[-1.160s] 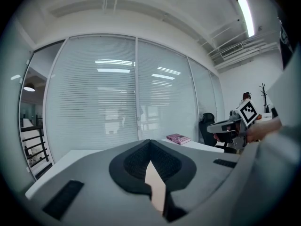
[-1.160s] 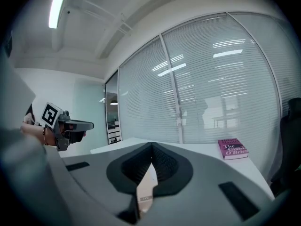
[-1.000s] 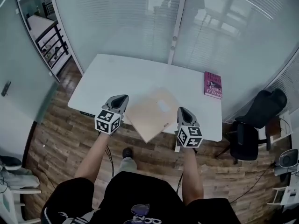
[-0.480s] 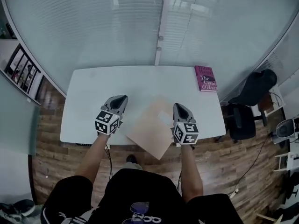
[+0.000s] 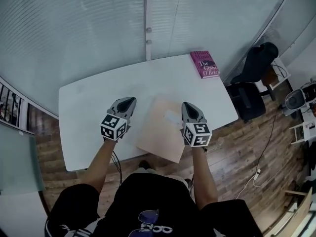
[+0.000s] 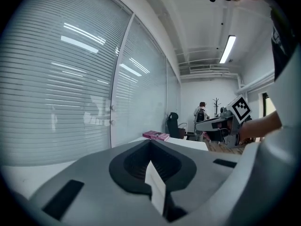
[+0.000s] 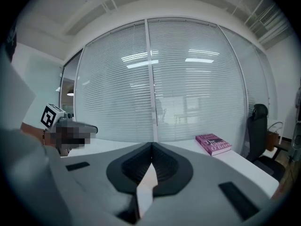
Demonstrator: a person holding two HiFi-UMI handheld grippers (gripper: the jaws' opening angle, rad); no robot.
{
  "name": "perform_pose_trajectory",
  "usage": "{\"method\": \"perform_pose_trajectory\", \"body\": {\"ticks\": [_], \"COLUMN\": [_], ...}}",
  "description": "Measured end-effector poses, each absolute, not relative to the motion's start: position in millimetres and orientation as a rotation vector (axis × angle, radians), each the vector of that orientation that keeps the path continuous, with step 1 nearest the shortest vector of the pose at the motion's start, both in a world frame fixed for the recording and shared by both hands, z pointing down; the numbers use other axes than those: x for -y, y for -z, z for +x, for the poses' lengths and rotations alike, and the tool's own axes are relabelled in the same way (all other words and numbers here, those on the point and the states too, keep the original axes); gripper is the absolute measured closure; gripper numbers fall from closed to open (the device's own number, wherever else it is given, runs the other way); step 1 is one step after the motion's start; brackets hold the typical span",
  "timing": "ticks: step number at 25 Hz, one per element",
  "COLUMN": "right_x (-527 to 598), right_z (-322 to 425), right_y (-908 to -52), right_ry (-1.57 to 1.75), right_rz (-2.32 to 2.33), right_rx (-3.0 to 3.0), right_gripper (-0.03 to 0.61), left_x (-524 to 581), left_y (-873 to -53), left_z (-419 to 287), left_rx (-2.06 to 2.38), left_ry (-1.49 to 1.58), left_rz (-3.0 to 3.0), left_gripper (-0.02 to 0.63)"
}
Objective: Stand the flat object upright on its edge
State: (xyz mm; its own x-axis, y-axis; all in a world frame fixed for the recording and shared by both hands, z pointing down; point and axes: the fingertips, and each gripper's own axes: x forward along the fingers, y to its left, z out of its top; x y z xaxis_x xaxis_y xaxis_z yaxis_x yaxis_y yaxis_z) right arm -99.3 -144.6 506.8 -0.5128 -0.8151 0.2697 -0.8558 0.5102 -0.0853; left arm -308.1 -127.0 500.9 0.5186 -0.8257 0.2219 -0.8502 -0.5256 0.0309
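A flat tan cardboard sheet (image 5: 160,132) with a white label lies on the white table (image 5: 89,117), its near corner hanging over the front edge. My left gripper (image 5: 127,102) hovers just left of the sheet, jaws shut and empty. My right gripper (image 5: 187,107) sits at the sheet's right edge, also shut with nothing in it; I cannot tell whether it touches the sheet. A pink book (image 5: 205,64) lies flat at the table's far right corner. In the left gripper view the shut gripper (image 6: 151,142) points toward the book (image 6: 156,135). The right gripper (image 7: 151,147) is shut too.
Glass walls with blinds (image 5: 123,28) run behind the table. A black office chair (image 5: 254,68) stands off the right end, and a person (image 6: 202,113) stands far back in the room. Wooden floor (image 5: 247,152) lies to the front and right.
The head view has swung, so the table and book appear turned and shifted left. Both grippers stay shut on either side of the tan sheet, which still lies flat.
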Motion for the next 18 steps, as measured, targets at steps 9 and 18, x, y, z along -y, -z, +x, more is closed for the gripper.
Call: {"method": "perform_pose_trajectory", "body": {"ticks": [9,18], "right_x": [108,74], "right_z": [-57,-26], "right_y": [-529,-556], "right_ry": [-0.363,-0.399], "right_rz": [1.595,1.665], "right_rx": [2.435,2.35], "right_gripper": [0.555,0.554], "left_x": [127,102], "left_y": [-503,-533], "left_z": [-275,-243], "left_rx": [1.246,1.055], "left_ry": [-0.202,-0.258], "left_rz": [2.645,2.656], "left_gripper": [0.592,0.592]}}
